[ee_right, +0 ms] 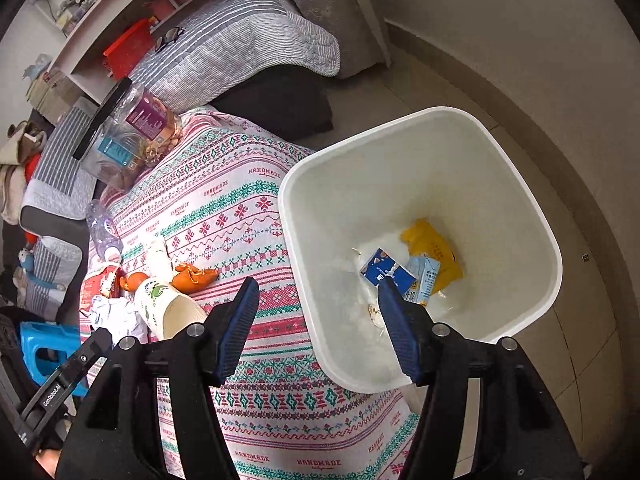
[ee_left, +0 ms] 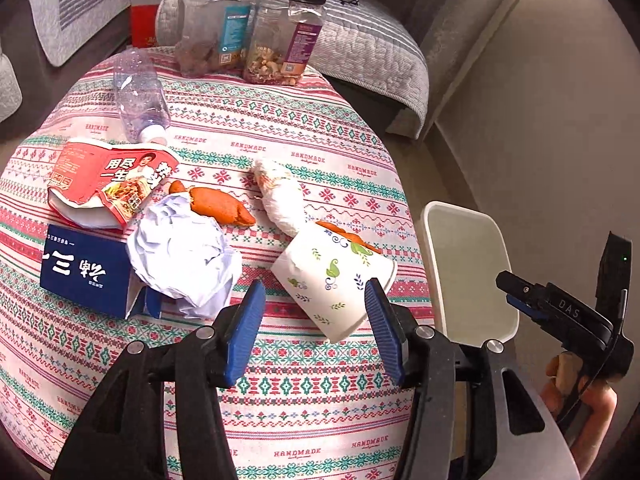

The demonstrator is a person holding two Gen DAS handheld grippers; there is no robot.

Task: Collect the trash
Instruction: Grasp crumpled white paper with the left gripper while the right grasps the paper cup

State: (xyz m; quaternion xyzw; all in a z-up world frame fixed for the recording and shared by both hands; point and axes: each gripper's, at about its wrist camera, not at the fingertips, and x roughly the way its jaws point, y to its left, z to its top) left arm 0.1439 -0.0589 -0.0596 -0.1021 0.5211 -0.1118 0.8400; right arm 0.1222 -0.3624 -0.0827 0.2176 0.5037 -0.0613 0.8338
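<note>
- The white paper cup printed with green leaves (ee_left: 334, 280) is seen lying on its side near the table's right edge, just ahead of the left gripper (ee_left: 316, 328), whose blue-padded fingers are spread wide with nothing between them.
- The cup is judged light and easily crushed; a hold across its middle wall, or one finger inside the open mouth (which faces the bin side in the right wrist view), would be suited, with gentle pressure.
- The right gripper (ee_right: 316, 326) is held above the white plastic waste bin (ee_right: 532, 208), its fingers likewise parted and empty.
- The bin stands on the floor just beside the table; three wrappers can be counted inside: one dark blue carton, one pale blue packet, one yellow packet.
- On the patterned tablecloth (ee_left: 304, 392) the remaining litter is counted:
  - one crumpled sheet of white paper (ee_left: 184, 256), soft and springy;
  - one crushed red instant-noodle tub (ee_left: 104, 180), stiff at the rim;
  - one dark blue cardboard box (ee_left: 86, 270);
  - one wadded white tissue (ee_left: 280, 196);
  - one empty clear plastic bottle (ee_left: 138, 94), likely to roll;
  - orange peel pieces (ee_left: 218, 206) (at least two, limp and possibly slippery).
- Two clear black-lidded snack jars (ee_left: 248, 28) are seen at the far edge; they still hold food and are judged not to be trash.
</note>
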